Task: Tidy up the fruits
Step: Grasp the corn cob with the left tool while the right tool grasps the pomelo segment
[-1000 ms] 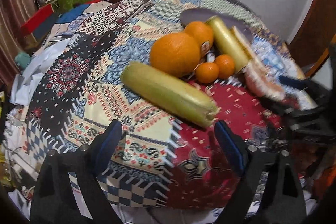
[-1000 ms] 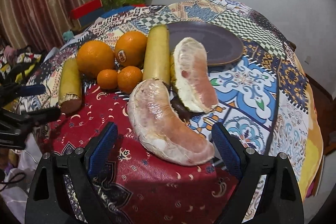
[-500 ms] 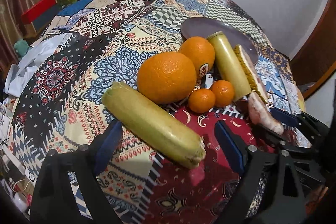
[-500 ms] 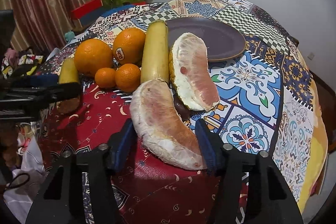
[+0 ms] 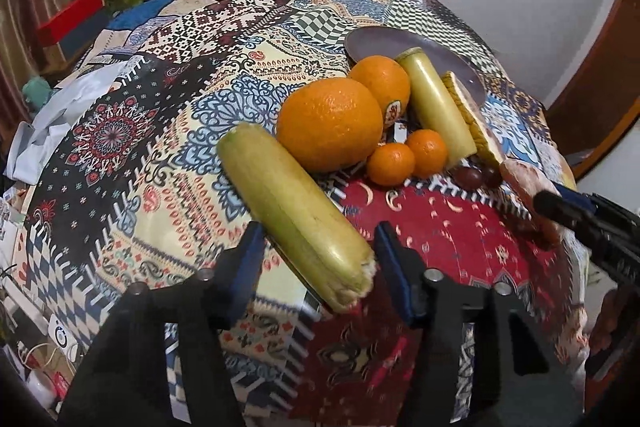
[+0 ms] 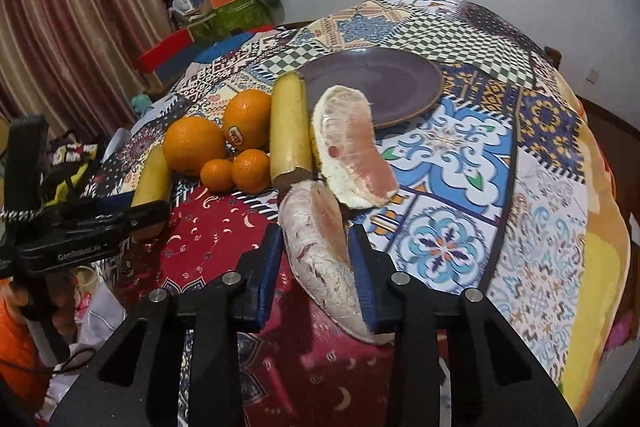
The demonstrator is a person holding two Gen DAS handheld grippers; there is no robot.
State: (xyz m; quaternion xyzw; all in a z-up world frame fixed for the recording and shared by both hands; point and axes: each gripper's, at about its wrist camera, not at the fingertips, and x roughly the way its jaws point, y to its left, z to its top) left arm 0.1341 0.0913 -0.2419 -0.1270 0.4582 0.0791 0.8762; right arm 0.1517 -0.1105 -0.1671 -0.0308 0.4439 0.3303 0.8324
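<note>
Right tool — blue pads just closed, clamped on near peeled pink pomelo segment over red patch of patchwork tabletop. Left tool — jaws just narrowing, straddling pale yellow-green cane-like stick; contact unclear.

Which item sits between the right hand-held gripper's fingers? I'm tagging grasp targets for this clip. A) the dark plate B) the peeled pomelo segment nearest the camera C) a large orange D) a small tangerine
B: in the right wrist view the right hand-held gripper has just been closing, and its blue pads press both sides of the near peeled pomelo segment, while the plate stays bare.
</note>
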